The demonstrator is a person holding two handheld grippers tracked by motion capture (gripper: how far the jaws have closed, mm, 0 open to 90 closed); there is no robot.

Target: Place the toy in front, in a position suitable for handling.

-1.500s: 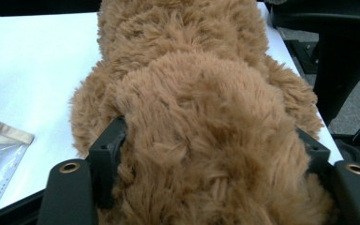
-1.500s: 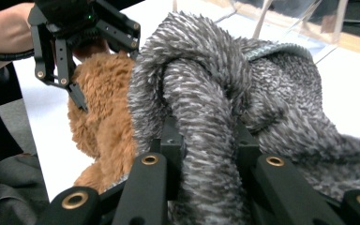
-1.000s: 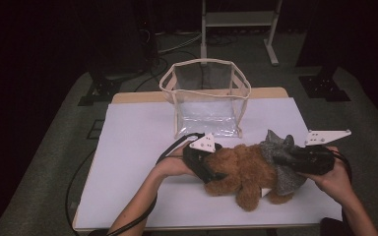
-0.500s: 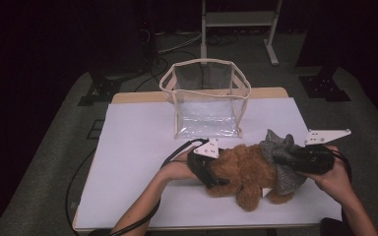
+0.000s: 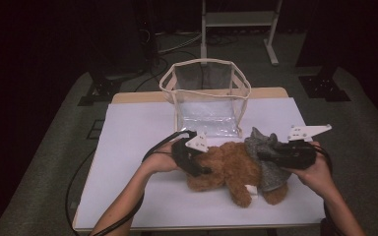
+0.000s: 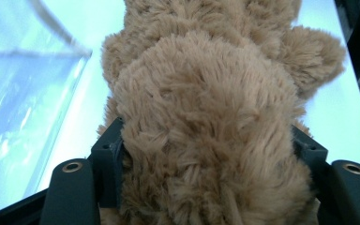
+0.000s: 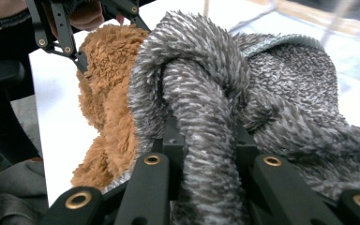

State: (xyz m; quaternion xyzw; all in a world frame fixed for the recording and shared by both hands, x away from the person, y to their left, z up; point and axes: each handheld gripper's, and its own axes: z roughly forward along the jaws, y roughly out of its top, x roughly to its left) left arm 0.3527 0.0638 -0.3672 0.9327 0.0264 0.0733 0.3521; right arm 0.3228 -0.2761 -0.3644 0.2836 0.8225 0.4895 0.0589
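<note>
— Tool on the left (image 5: 203,166): what is it doing?

— It is clamped on the brown end of the teddy bear (image 5: 229,167). The left gripper view has a thick lobe of tan plush (image 6: 206,140) packed between the two black jaws, pressing against both of them.

— And the right tool (image 5: 266,156)?

— Closed on the bear's grey knitted sweater (image 5: 270,162). In the right gripper view a fuzzy grey fold (image 7: 201,140) runs straight down between the jaws and fills the gap. The person's right hand (image 5: 315,169) wraps the handle from the near right.

— Where is the bear itself?

— Lying on its side on the white surface (image 5: 138,147), toward the near right part, stretched between the two tools. The brown fur is toward the left tool, the grey sweater toward the right one. A brown leg (image 5: 238,189) points at the near edge, with a small white tag just beside it.

— Is anything else on the surface?

— A clear plastic bag with cream trim (image 5: 206,98) stands upright and open just behind the bear, near the far edge. Whether the sweater touches it cannot be told from the high view. The bag's clear wall (image 6: 23,93) also shows at the left of the left gripper view, close beside the plush.

— And the left hand (image 5: 165,160)?

— It grips its tool from the left, its cable looping back over the surface.
</note>
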